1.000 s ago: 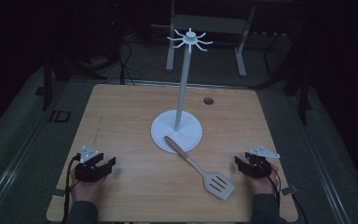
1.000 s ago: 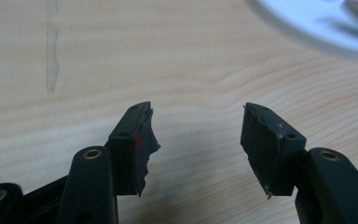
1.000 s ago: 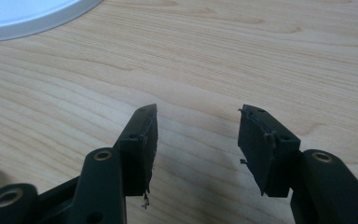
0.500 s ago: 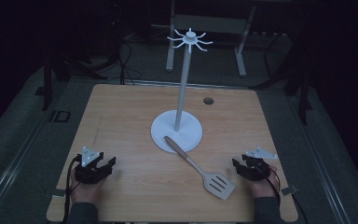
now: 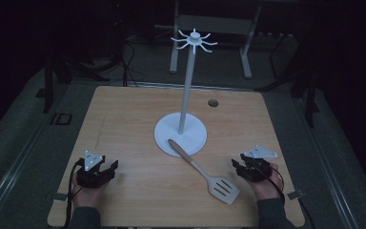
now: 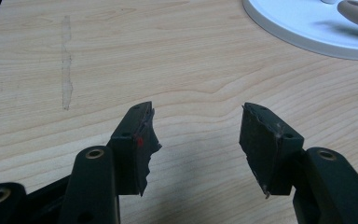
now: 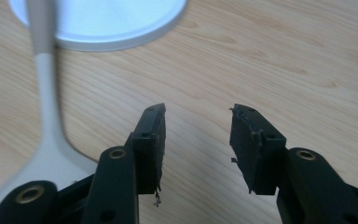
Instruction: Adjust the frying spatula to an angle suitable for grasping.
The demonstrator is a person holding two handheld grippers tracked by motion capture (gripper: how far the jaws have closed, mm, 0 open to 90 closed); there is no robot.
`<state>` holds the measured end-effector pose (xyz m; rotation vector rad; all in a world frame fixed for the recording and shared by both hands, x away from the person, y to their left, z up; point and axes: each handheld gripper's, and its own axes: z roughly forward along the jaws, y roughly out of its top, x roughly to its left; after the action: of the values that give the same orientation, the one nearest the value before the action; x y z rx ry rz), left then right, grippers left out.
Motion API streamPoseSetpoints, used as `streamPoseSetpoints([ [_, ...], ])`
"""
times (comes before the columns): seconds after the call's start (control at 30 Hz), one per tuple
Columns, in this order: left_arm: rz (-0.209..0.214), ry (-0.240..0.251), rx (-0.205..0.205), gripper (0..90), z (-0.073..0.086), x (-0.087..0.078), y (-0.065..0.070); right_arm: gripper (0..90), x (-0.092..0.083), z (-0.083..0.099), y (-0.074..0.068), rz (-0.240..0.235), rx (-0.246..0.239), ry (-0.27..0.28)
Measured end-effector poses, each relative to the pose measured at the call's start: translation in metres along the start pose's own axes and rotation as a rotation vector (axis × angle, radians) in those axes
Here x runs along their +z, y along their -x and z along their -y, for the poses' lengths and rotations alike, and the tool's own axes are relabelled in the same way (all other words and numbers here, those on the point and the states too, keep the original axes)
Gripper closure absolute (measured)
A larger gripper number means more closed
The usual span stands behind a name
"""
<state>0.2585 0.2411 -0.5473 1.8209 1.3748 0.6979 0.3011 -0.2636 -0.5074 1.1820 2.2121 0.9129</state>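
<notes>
A white hook stand point(image 5: 189, 86) rises from a round base point(image 5: 167, 132) at the table's middle. A slotted spatula point(image 5: 205, 172) lies on the wood, its wooden handle end resting on the base's front edge and its pale blade point(image 5: 224, 189) toward the front right. My right gripper point(image 5: 238, 167) sits just right of the blade, open and holding nothing. In the right gripper view the spatula point(image 7: 46, 102) lies to the left of the open gripper point(image 7: 196, 112). My left gripper point(image 5: 110, 168) rests open at the front left; its own view shows the base point(image 6: 303, 23) far right of the gripper point(image 6: 196, 108).
The wooden table point(image 5: 124, 119) has a small dark hole point(image 5: 213, 102) at the back right. A faint pale streak point(image 6: 66, 65) marks the wood ahead of the left gripper. Dark floor, cables and a metal frame point(image 5: 209, 28) lie beyond the far edge.
My right gripper has slid a little left toward the spatula's blade. The left gripper and the spatula have stayed where they were.
</notes>
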Motion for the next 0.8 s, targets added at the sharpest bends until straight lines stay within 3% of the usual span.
streamPoseSetpoints([
  [0.5, -0.024, -0.017, 0.03, 44.2, -0.001, 0.001, 0.002, 54.5, 0.019, -0.038, -0.028, -0.091, -0.104, -0.075],
  [0.8, -0.03, -0.018, 0.036, 44.0, -0.001, 0.002, 0.003, 51.8, 0.033, -0.051, -0.038, -0.135, -0.122, -0.123],
])
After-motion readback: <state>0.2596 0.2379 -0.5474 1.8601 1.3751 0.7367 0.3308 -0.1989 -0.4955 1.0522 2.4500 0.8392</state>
